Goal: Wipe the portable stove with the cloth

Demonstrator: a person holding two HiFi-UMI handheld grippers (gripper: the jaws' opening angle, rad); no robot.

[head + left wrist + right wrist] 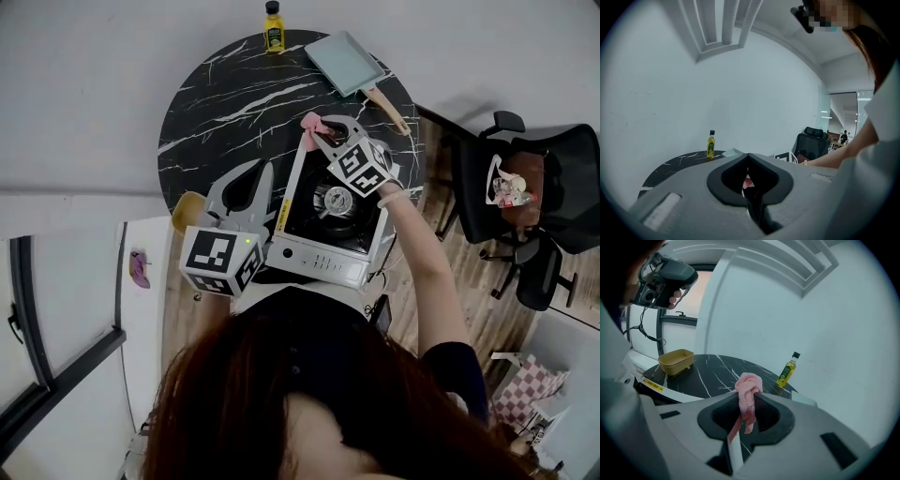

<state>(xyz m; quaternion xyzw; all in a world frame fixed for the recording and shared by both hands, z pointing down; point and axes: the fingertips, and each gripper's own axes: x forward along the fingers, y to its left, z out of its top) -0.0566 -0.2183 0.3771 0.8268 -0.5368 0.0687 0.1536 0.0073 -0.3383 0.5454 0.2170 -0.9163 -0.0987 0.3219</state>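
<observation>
- The right gripper [320, 130] reaches over the far left corner of the portable stove [323, 246]. Its marker cube sits above the burner.
- The right forearm runs from the dark sleeve at lower right, up and leftwards, to this gripper. The arm is nearly straight and the wrist lies over the right edge of the stove.
- In the right gripper view, the jaws of the right gripper [749, 393] are closed on the pink cloth [748, 382]. The cloth is bunched into a knot-like wad above the tips, and a loose tail hangs between the jaws.
- In the head view the cloth [310, 121] sits at the far rim of the stove. We cannot tell whether it touches the metal.
- The left gripper [262, 170] is held just beside the left side of the stove, over the table [220, 98]. Its jaws point away from the person.
- In the left gripper view, the jaws of the left gripper [748, 155] meet at the tips and hold nothing.
- The left hand is hidden under that gripper's marker cube.
- The stove stands at the near edge of the table, with its control panel towards the person.
- An oil bottle [273, 26] stands upright at the far edge of the table.
- A pale blue pan [344, 61] lies to the right of the bottle.
- A yellow tub [186, 212] sits at the left edge of the table, close to the left gripper.
</observation>
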